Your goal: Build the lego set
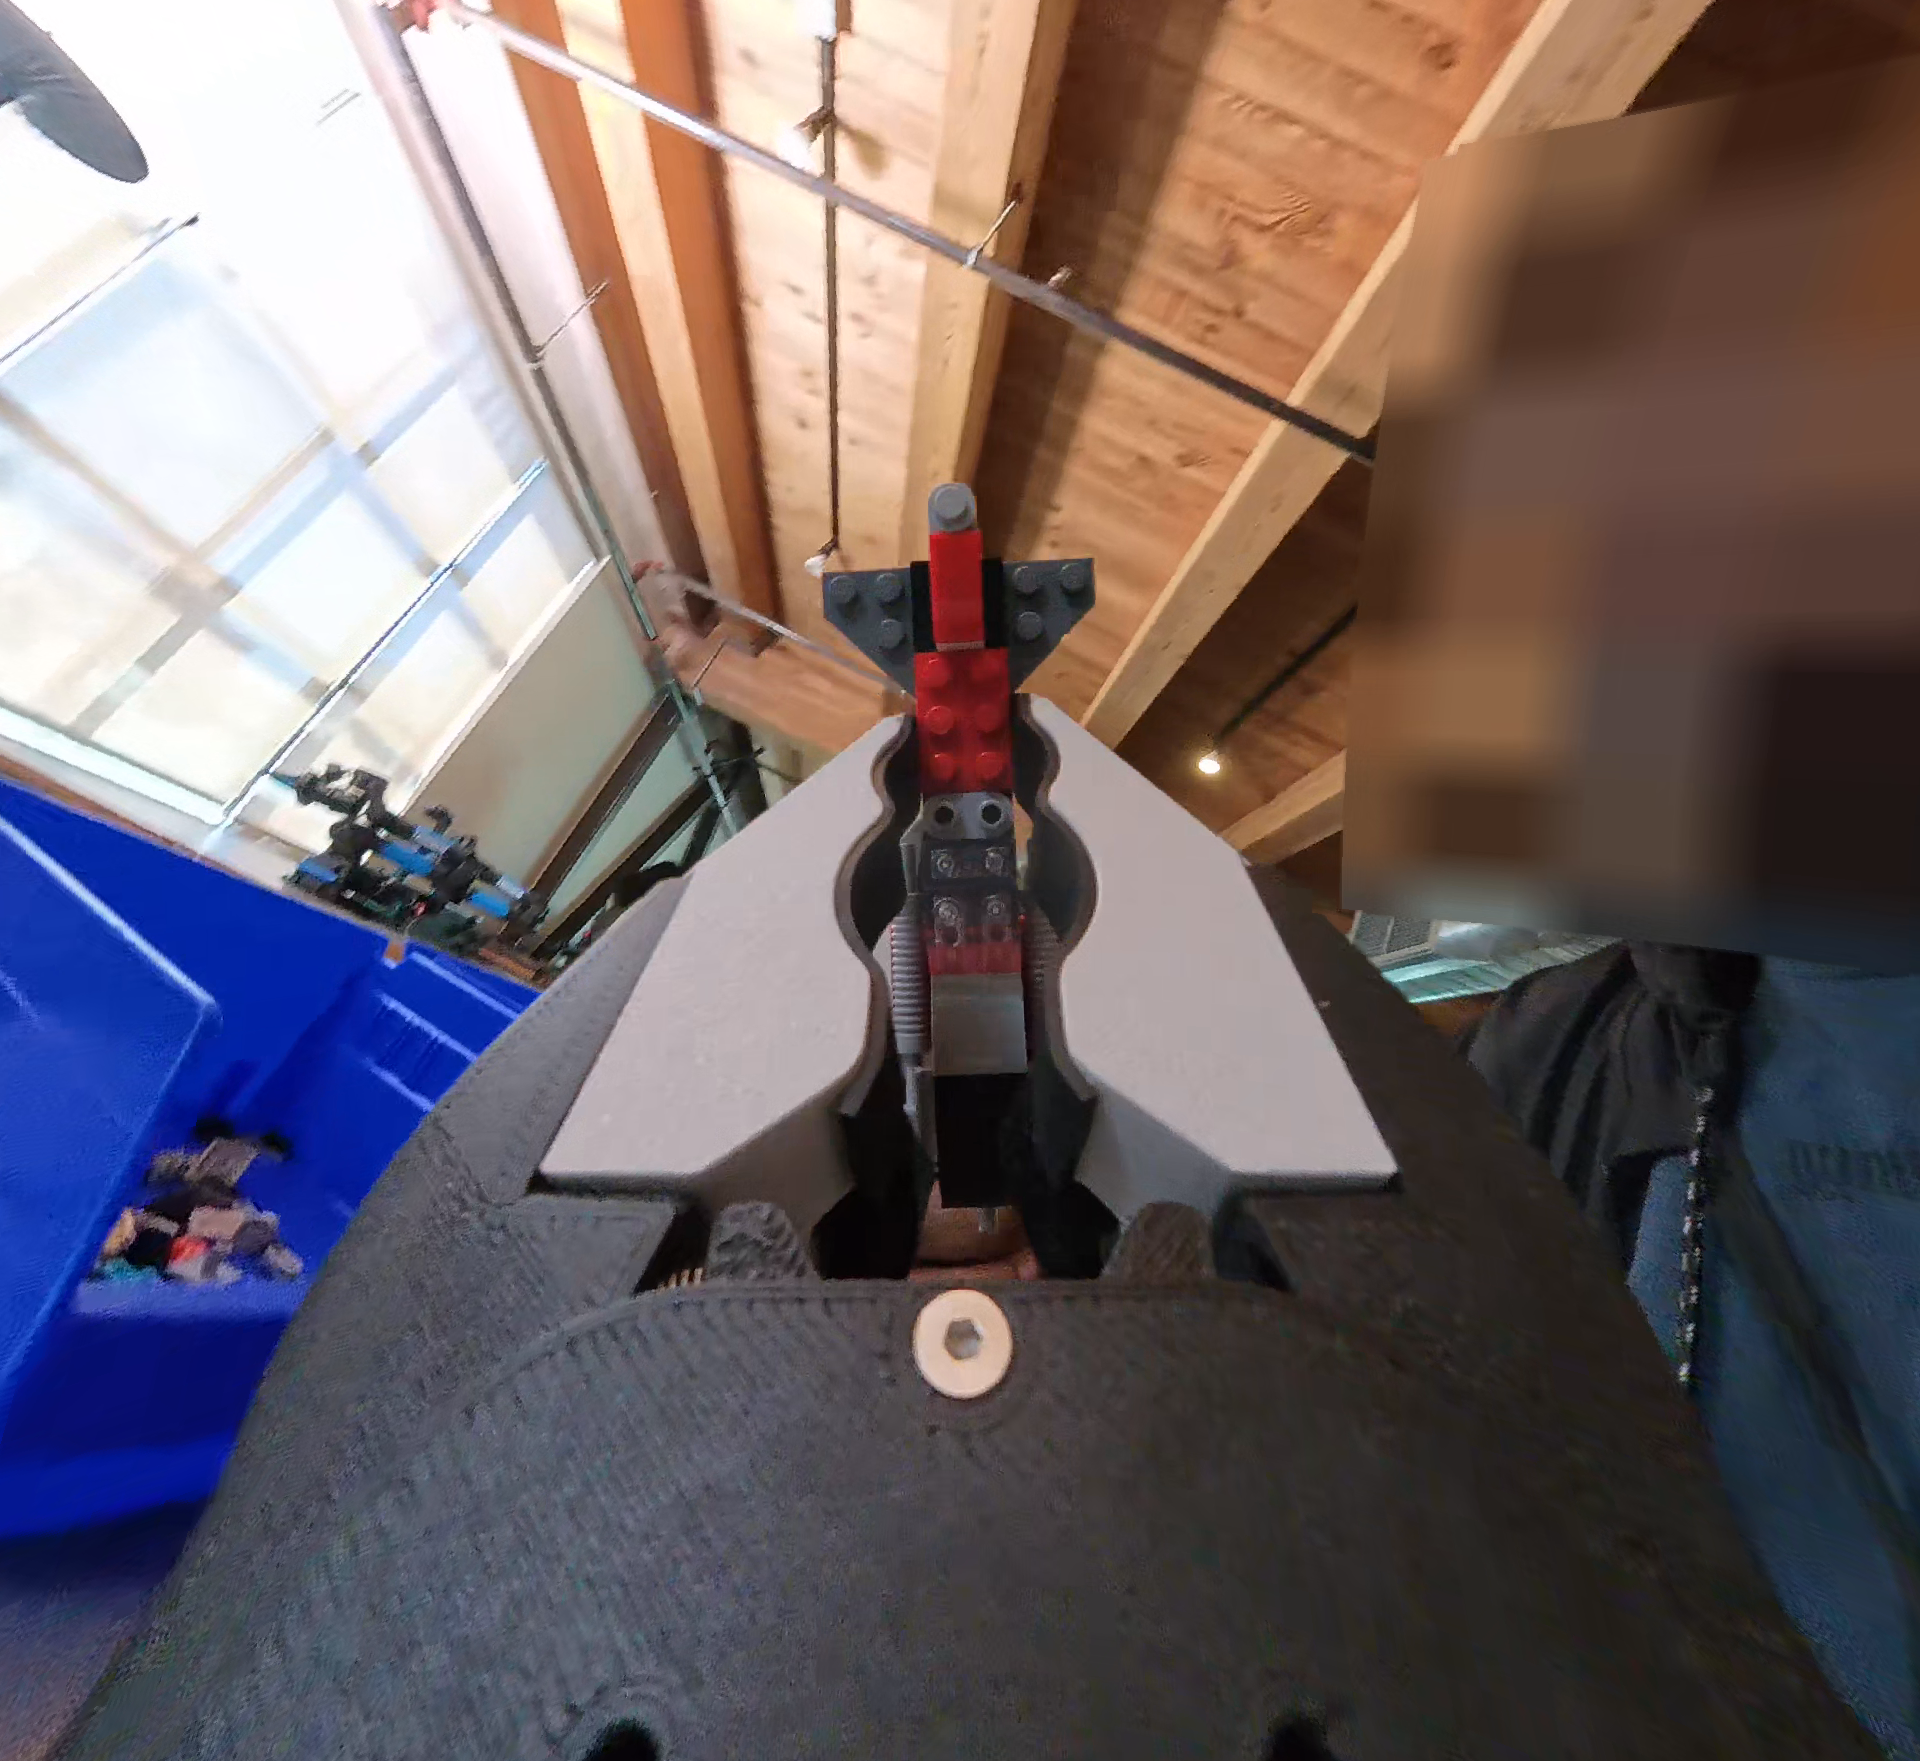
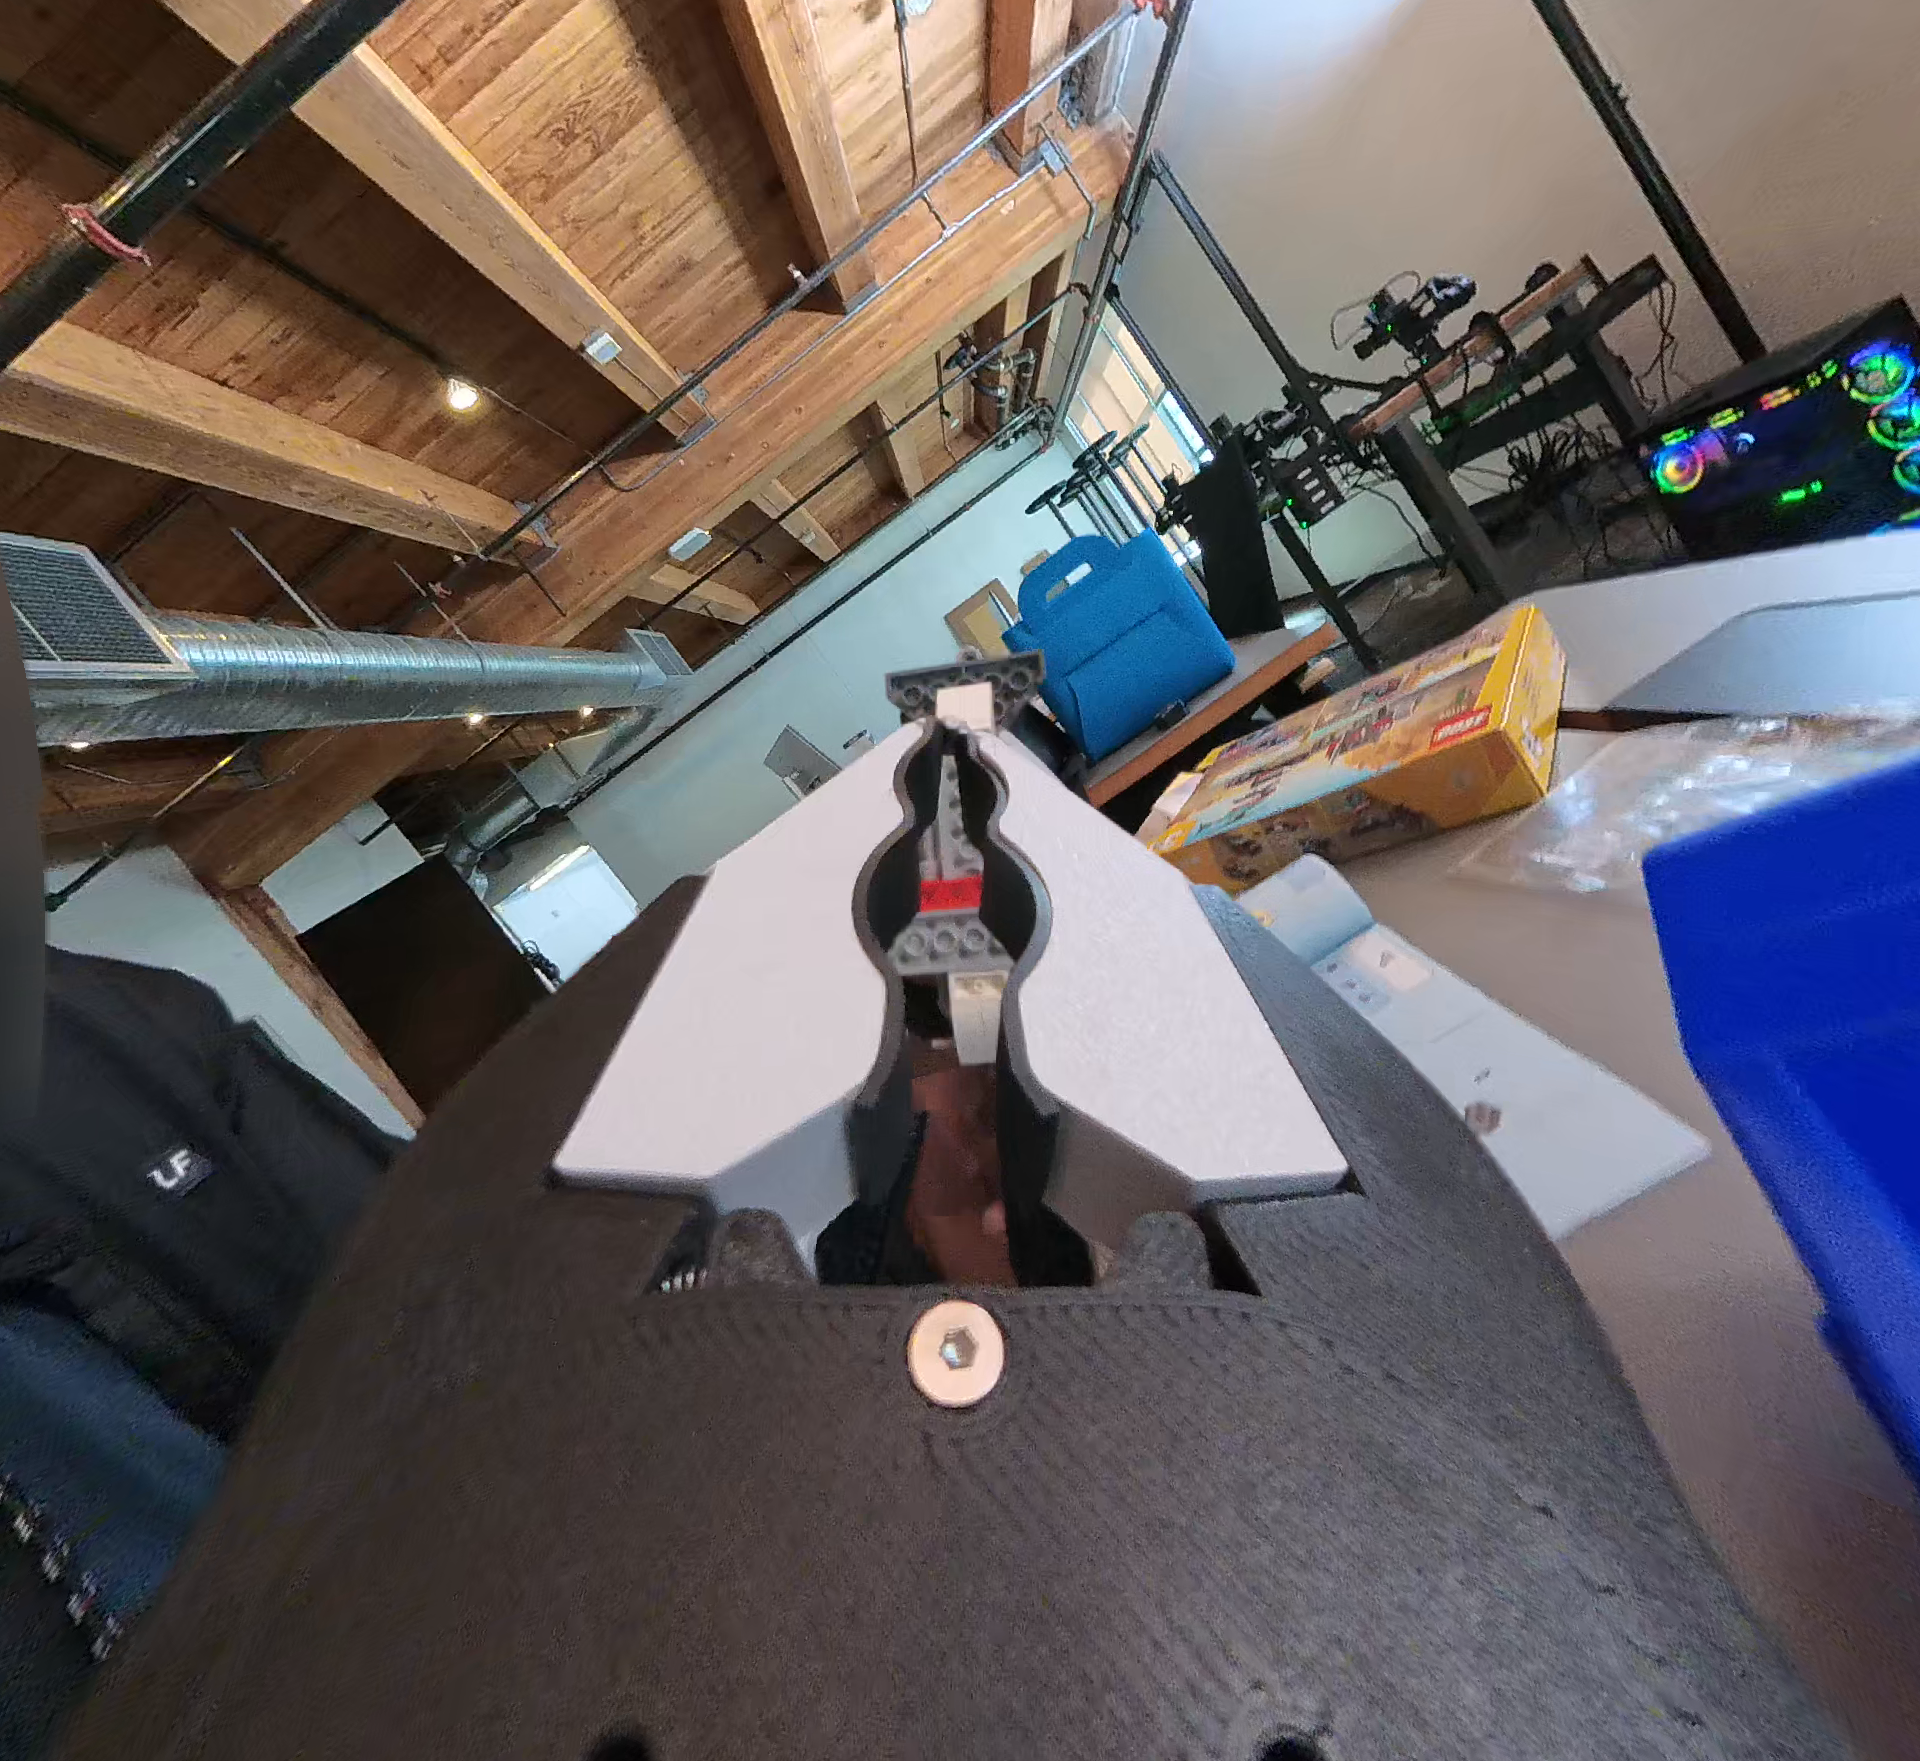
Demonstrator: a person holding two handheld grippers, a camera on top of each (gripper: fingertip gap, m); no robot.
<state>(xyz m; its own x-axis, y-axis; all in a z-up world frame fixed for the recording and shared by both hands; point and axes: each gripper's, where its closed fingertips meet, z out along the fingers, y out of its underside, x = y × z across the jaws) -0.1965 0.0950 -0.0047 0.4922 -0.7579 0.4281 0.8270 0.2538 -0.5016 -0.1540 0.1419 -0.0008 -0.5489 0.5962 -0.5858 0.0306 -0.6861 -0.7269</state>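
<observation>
1. While both claws tilt up toward the wooden ceiling [image 1: 1174, 153], the left claw [image 1: 966, 724] is closed on a lego model [image 1: 961, 703], gripping its red studded body between the grey fingers [image 1: 748, 984].
2. The model's far end sticks out past the fingertips: grey wing plates either side of a red piece, with a grey nose at the tip.
3. At far left, a blue bin [image 1: 156, 1036] holds a small heap of loose bricks [image 1: 203, 1223].
4. The right claw [image 2: 961, 735] is closed on a second lego piece [image 2: 951, 890], a thin grey build with a red band, pinched near the fingertips; a dark grey wedge plate and a white brick show just past them.
5. To the right, on the desk [image 2: 1538, 963], lie a yellow box [image 2: 1382, 755], an open booklet [image 2: 1382, 984] and another blue bin [image 2: 1797, 1036].
</observation>
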